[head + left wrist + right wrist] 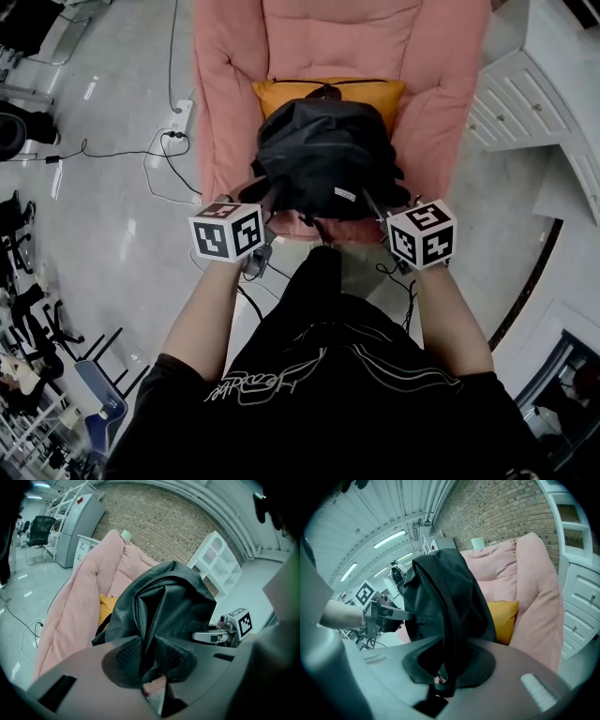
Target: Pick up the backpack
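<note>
Pink armchair [225,84] w/ orange cushion [281,94] at its backrest. White cabinet [525,103] beside it, on the right in head view. Power strip [182,117] w/ black cables on grey floor [112,187]. Brick wall [159,522] behind.

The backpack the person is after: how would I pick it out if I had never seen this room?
Find the big pink armchair in the middle of the head view. At the front of its seat, before an orange cushion, is the backpack, pinched at either side by the left gripper and the right gripper. It is the only black, crumpled, zippered thing there.
</note>
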`<state>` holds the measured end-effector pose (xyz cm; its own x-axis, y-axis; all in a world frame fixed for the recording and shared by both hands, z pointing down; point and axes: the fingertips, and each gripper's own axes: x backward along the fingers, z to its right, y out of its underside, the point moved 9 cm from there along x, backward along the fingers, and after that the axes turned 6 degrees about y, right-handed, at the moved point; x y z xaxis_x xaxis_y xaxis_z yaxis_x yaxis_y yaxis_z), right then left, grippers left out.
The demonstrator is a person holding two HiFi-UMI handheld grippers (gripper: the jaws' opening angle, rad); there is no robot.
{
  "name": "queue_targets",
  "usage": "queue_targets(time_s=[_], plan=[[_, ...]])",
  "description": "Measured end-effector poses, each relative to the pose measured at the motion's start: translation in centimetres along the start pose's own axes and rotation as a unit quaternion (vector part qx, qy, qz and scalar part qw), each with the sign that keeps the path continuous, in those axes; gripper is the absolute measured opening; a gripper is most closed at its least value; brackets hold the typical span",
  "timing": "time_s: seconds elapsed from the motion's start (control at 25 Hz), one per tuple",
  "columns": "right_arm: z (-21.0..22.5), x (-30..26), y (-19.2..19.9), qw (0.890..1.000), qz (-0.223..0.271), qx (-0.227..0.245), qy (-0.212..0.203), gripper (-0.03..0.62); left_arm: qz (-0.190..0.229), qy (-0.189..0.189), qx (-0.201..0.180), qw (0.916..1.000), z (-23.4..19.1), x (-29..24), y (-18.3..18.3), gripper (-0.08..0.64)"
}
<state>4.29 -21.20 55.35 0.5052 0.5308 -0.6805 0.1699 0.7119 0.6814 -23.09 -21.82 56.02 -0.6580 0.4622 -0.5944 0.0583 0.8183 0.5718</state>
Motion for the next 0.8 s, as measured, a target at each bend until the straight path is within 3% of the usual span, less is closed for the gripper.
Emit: queue_targets(time_s=[0.8], plan=[[-5.4,15.1,1.2,0.998,0.060,0.008,-0.033,0.048,0.057,0.014,-0.063,0.9963,12.3,10.9,2.8,0.043]])
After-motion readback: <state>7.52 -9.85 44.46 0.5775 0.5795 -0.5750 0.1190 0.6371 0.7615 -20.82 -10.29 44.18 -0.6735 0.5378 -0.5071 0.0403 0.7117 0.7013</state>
